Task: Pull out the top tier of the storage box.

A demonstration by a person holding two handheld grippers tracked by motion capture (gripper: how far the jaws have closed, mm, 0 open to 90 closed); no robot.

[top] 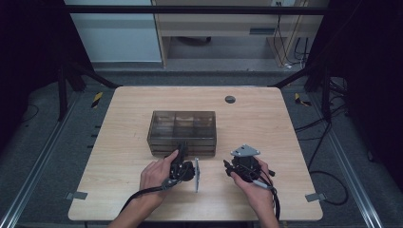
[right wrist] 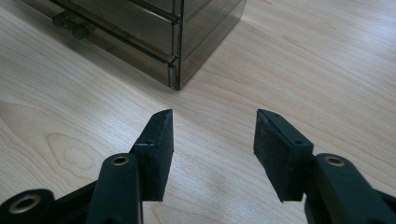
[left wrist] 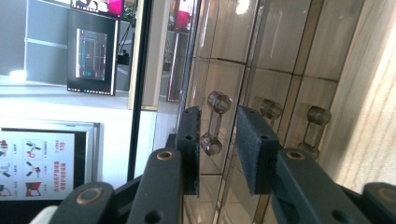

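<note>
Near the table's (top: 128,109) front edge, the left gripper (left wrist: 217,140) is straddling the drawer box's (top: 183,124) handle (left wrist: 213,122), jaws gaping, unclamped; the right gripper (right wrist: 213,140) is idling open.

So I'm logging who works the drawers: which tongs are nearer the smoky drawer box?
Left. The left tongs are at the drawer box front, jaws around a handle; the right tongs hover off its front right corner.

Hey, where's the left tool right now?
In the high view the left tool is left of centre at the near front of the smoky drawer box. Its own view shows its pads on either side of a clear drawer handle, not yet touching.
</note>
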